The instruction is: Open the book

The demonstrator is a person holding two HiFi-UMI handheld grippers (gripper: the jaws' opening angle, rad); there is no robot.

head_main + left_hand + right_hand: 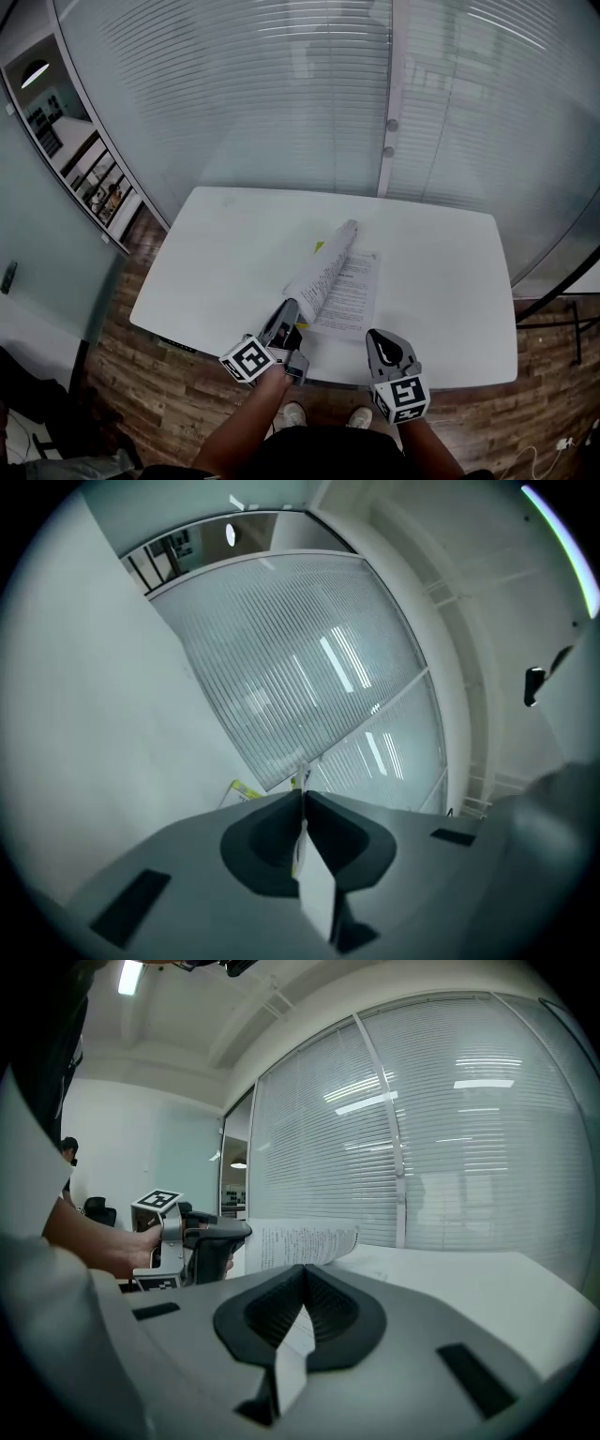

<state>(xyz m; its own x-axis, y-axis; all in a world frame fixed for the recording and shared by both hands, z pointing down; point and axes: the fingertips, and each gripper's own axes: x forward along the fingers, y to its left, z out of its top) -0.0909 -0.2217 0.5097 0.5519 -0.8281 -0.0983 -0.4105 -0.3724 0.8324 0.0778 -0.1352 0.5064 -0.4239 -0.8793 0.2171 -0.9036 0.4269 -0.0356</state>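
Two tongs sit at the near edge of the bench (225,253) in the head view, the left tongs (292,307) holding up a curled sheaf of the book (339,272), which lies mid-bench with bare white top all round, wood floor (178,384) below, blind-lined glass wall (281,94) behind. Left gripper view: jaws clamped on a thin white leaf. Right gripper view: the right tongs (302,1267) closed, low over the bench, raised pages just ahead-left
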